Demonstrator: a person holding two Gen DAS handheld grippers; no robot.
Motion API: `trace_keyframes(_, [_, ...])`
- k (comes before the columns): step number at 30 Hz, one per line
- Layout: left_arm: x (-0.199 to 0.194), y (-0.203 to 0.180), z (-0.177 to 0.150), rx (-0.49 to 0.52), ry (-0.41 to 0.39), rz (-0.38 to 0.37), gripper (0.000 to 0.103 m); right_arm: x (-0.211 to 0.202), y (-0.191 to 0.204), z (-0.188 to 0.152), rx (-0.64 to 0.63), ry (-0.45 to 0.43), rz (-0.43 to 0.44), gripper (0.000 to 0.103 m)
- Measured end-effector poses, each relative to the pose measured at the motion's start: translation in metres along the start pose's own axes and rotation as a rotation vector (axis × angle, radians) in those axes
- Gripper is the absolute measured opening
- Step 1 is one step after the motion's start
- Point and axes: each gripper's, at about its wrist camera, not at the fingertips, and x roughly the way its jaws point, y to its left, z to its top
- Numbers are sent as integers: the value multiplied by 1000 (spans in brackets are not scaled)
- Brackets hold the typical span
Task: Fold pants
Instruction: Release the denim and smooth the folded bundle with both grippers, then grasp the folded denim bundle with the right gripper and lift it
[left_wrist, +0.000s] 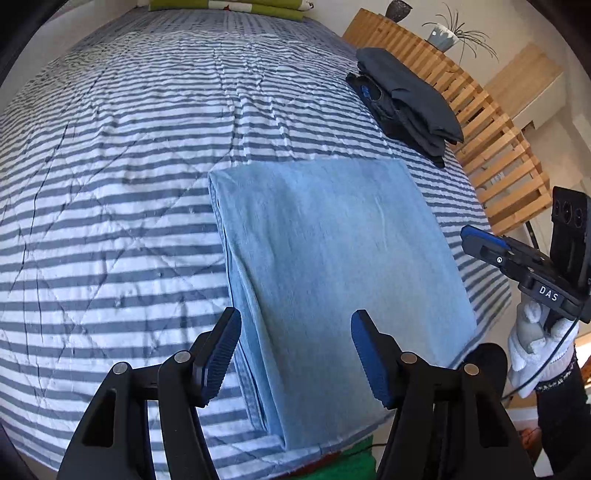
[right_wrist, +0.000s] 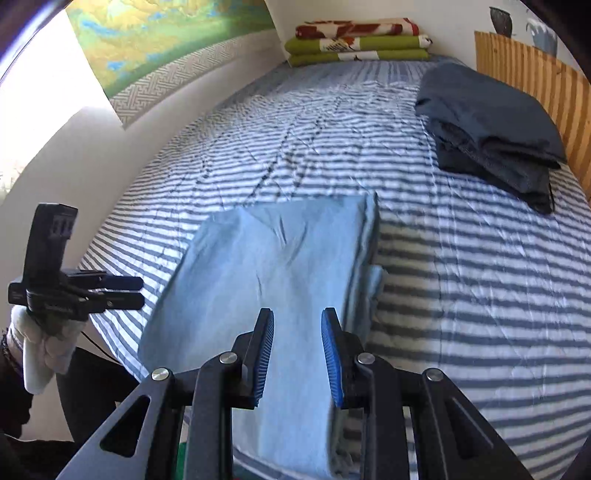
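Light blue pants (left_wrist: 332, 258) lie folded into a flat rectangle near the front edge of a striped bed cover (left_wrist: 110, 184). In the left wrist view my left gripper (left_wrist: 295, 356) hovers open over the near end of the pants, its left finger at the folded edge. My right gripper (left_wrist: 471, 236) shows at the right, off the bed's side, held by a white-gloved hand (left_wrist: 535, 343). In the right wrist view my right gripper (right_wrist: 298, 354) is open above the pants (right_wrist: 258, 277), with nothing between its fingers. The left gripper (right_wrist: 138, 292) hangs at the left, beyond the bed edge.
A stack of dark folded garments (left_wrist: 406, 103) (right_wrist: 491, 133) lies on the bed beside a slatted wooden rail (left_wrist: 491, 147). Folded green blankets (right_wrist: 358, 48) sit at the bed's far end. A wall with a painting (right_wrist: 166, 37) runs along the other side.
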Motion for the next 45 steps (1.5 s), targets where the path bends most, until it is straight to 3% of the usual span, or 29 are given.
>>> trace_keyframes(3, [15,4,12,-23,-4,-15,65,27,8,21,-23,-1,35,24])
trace_keyframes(5, [26,9,15,-29,6,4,65,52,-1,24,-38,25,-59,24])
trace_keyframes(6, [32,12,16,-39,15,3,65,65,-14,21,-16,63,-99,17])
trace_keyframes(8, [37,19,18,-56,21,-5,65,82,-43,11,56,120,-69,4])
trace_keyframes(10, [36,24,21,-75,3,-17,65,74,-55,12,103,115,-25,3])
trace_keyframes(13, [33,34,27,-107,-13,-32,70,48,-61,15,151,68,-5,26])
trace_keyframes(15, [35,38,31,-121,-13,-35,76,34,-61,17,141,37,-26,59])
trace_keyframes(17, [41,41,36,-138,-3,-38,79,28,-66,20,151,21,-32,67])
trace_keyframes(27, [90,55,47,-216,67,-97,79,83,-86,19,240,123,81,67])
trace_keyframes(33, [101,49,56,-188,47,-118,79,103,-87,19,225,153,133,69])
trace_keyframes(35, [104,45,58,-178,35,-119,78,106,-85,20,218,152,159,68])
trace_keyframes(37, [108,38,60,-155,38,-118,63,111,-82,21,212,152,192,60])
trace_keyframes(40, [110,35,60,-152,21,-107,54,118,-78,23,218,159,212,47])
trace_keyframes(42, [107,35,58,-165,6,-112,46,119,-79,24,236,156,229,32])
trace_keyframes(45, [99,31,56,-188,-14,-130,33,115,-77,21,263,133,243,25])
